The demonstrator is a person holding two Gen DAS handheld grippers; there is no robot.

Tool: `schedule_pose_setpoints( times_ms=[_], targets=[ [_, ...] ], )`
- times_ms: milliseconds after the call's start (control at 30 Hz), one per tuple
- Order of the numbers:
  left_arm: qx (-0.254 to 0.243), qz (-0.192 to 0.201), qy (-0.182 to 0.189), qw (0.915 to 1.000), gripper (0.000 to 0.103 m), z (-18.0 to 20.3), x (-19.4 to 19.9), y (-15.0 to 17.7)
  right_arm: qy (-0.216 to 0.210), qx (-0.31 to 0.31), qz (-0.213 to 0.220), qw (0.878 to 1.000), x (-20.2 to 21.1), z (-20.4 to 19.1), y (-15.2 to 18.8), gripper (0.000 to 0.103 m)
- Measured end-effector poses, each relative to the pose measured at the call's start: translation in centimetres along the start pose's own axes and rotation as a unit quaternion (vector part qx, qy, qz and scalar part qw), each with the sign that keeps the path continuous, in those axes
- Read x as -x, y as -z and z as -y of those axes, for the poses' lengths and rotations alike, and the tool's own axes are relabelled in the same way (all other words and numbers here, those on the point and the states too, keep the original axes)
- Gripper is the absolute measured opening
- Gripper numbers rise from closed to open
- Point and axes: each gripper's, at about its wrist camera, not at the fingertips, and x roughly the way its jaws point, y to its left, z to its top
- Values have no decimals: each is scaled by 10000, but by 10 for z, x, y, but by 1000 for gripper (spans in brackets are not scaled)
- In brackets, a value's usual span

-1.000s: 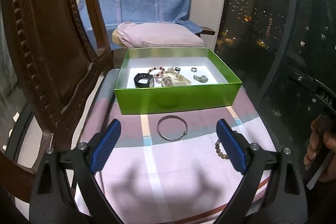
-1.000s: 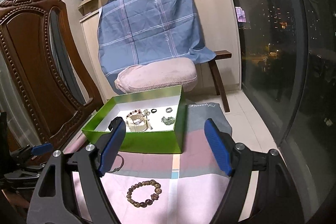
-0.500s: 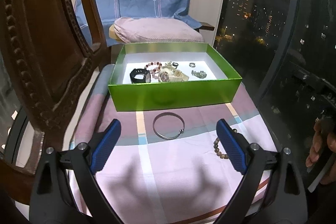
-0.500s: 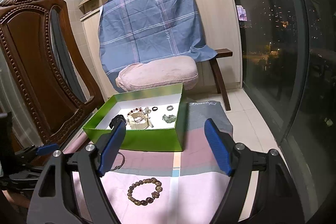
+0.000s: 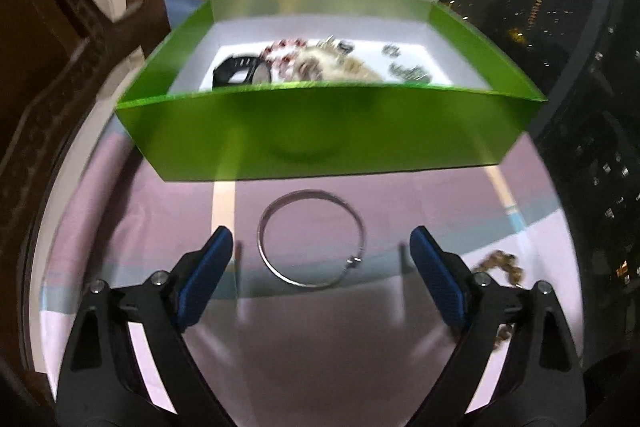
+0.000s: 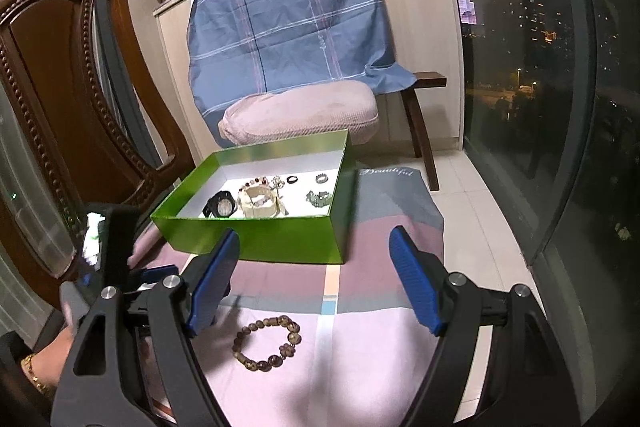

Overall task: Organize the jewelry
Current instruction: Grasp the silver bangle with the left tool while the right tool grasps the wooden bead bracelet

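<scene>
Bangle (image 5: 311, 238) flat, clasp toward camera

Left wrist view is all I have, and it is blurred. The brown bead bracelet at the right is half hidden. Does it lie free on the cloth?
Observer: Yes. The right wrist view shows the whole brown wooden-bead bracelet, a closed loop lying flat on the pink striped cloth.
Operator: Is the right gripper holding anything?
Observer: No. The right gripper is open and empty. The bracelet lies low between its blue fingers, and neither pad touches it.
Operator: What are the small things at the far side of the box?
Observer: In the green cardboard box, a small black ring and a small silver ring lie apart.
</scene>
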Motion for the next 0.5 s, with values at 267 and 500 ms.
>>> schedule_pose_setpoints(
  times_ms=[267, 500],
  targets=[
    [-101, 13, -120, 9999, 69, -2, -12, -1, -16, 290, -470, 9985, -13, -9, 12, 76],
    [-57, 59, 94, 9999, 60, -5, 11, 0, 177, 787, -1173, 9898, -41, -29, 37, 76]
  ],
)
